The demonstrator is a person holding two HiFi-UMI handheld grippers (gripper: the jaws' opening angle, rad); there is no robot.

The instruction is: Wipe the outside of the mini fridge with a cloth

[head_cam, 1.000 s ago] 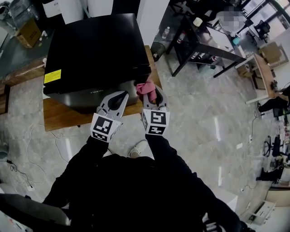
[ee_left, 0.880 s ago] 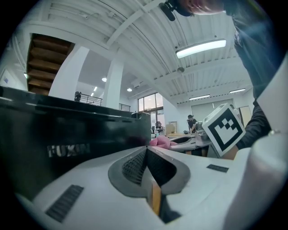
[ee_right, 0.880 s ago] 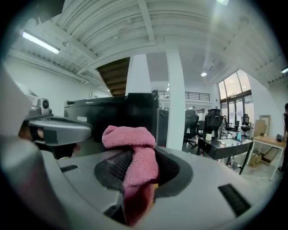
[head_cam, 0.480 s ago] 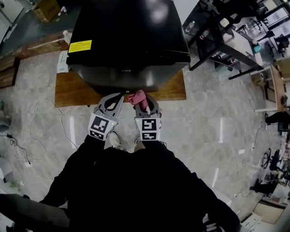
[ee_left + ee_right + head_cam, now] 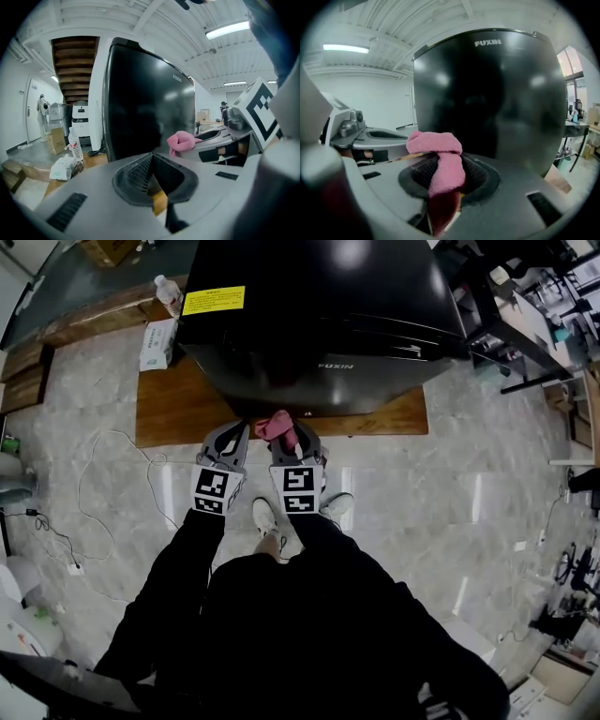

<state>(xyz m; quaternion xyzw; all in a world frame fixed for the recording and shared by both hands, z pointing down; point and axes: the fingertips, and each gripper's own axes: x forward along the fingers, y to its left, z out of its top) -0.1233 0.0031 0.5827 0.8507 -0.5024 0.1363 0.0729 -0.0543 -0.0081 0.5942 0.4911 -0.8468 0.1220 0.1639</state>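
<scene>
The black mini fridge [image 5: 319, 315] stands on a low wooden platform [image 5: 187, 413]; its glossy door fills the right gripper view [image 5: 492, 93] and the left gripper view [image 5: 145, 98]. My right gripper [image 5: 286, 435] is shut on a pink cloth [image 5: 277, 425], held just in front of the door's lower edge; the cloth [image 5: 440, 154] bunches over the jaws. My left gripper [image 5: 234, 435] hangs beside it on the left, shut with nothing between its jaws [image 5: 152, 176]. From the left gripper view the pink cloth [image 5: 183, 141] shows off to the right.
A tissue pack [image 5: 157, 343] and a water bottle [image 5: 169, 292] lie on the platform left of the fridge. White cables [image 5: 103, 493] trail over the marble floor. Dark desks [image 5: 534, 324] stand at the right. My shoes [image 5: 267, 517] are below the grippers.
The view has shifted so the fridge front faces me squarely. Both grippers have dropped from the fridge's top corner to the bottom of the door, the right one still holding the cloth.
</scene>
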